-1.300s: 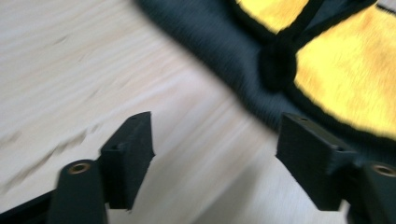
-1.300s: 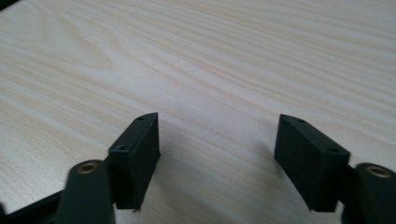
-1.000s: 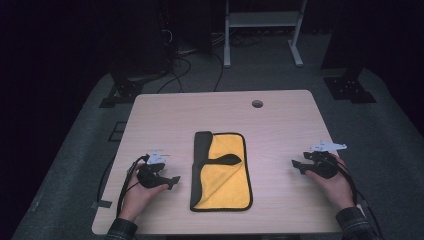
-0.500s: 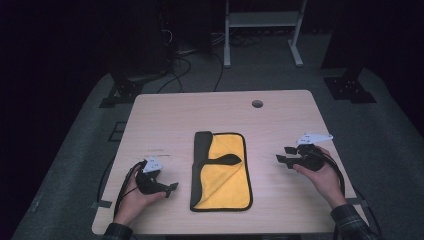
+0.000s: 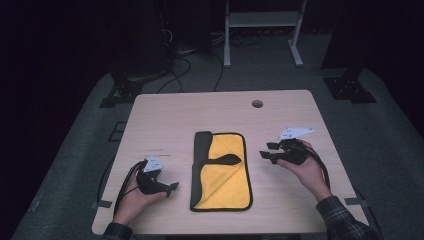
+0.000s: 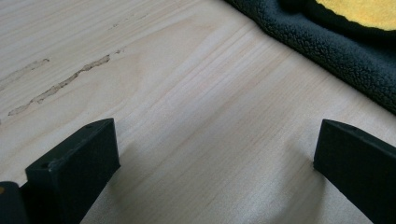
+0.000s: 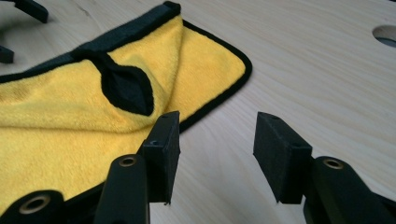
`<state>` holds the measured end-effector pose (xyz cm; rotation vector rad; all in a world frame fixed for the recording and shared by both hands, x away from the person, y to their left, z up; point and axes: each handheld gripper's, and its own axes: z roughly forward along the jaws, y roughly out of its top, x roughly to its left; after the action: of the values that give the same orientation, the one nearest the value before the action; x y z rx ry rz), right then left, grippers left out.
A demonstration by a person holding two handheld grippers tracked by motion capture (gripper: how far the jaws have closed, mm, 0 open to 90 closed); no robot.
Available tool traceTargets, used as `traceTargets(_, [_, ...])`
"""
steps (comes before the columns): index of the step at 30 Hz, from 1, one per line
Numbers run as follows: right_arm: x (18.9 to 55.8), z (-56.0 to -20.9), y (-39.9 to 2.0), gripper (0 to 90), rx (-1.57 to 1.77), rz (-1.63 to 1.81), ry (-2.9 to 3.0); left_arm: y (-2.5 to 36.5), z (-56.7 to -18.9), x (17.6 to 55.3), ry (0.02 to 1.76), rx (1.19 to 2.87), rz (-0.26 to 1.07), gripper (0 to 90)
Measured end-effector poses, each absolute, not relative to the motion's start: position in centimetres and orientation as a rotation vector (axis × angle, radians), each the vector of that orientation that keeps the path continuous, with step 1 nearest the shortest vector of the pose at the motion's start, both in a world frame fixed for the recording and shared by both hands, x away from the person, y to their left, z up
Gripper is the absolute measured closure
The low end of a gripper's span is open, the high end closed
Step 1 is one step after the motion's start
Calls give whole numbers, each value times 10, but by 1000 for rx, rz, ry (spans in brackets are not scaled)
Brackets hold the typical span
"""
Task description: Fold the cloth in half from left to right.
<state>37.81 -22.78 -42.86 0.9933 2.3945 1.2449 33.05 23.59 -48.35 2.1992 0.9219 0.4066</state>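
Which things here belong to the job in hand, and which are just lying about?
Part of the job:
- yellow cloth with black edging, folded on the table
- left gripper, open, empty, beside the cloth
- right gripper, jaws just been closing, nothing between them

Just lying about:
- cables on the floor
- white stand behind the table

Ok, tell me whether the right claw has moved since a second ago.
Yes. The right claw has moved left and further up the table, closer to the cloth's right edge, its jaws closing partway on nothing.
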Motion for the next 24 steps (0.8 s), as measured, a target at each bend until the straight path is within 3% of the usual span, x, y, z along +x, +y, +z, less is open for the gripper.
traceTargets(24, [395,-412,-162,537,826,1326,2479,236,-483,331,923,2200,405,0])
